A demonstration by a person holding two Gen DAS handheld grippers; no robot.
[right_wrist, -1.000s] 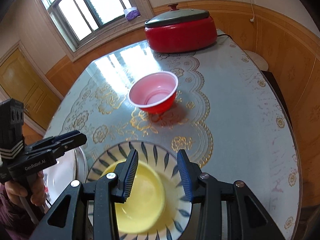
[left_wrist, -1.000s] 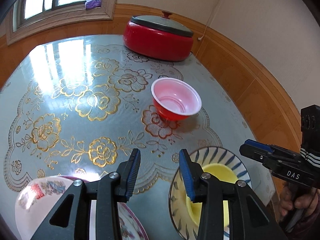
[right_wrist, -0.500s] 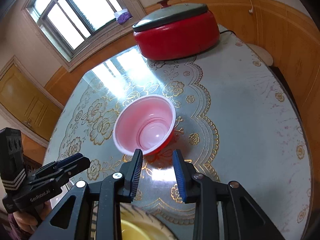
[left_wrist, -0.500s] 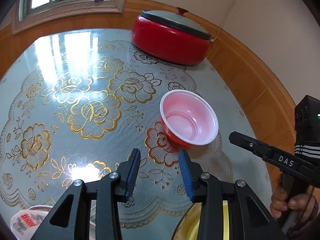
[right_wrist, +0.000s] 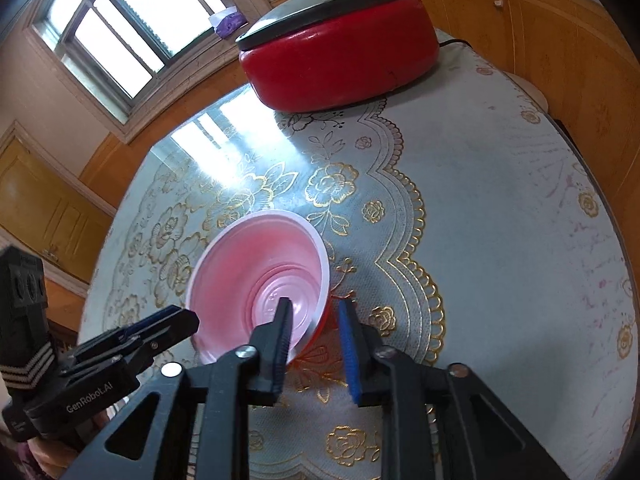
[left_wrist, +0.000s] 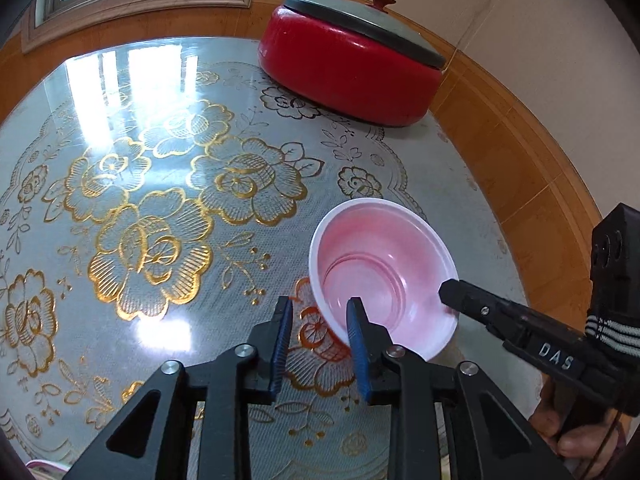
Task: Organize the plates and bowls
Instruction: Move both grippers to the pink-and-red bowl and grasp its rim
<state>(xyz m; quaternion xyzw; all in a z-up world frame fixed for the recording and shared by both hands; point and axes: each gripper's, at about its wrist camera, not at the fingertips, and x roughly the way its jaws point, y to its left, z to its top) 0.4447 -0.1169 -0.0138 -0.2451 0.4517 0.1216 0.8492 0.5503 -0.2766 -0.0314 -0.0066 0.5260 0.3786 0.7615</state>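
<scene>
Now both have come fwd to the pink bowl (left_wrist: 384, 276) on the desk (left_wrist: 160, 160): R gripper (right_wrist: 314, 308) jaws nipped onto its rim, L gripper (left_wrist: 318, 312) jaws closing w/ rim between, not yet pinching, so lift's prob next.

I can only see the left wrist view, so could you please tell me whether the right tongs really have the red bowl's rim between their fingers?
Observer: Yes. The right tongs straddle the red bowl at its rim, one finger inside and the other against the outer wall.
Operator: Thank you. What stands to the left of the window, please?
Observer: A yellow panelled door, seen only from the right wrist.
</scene>
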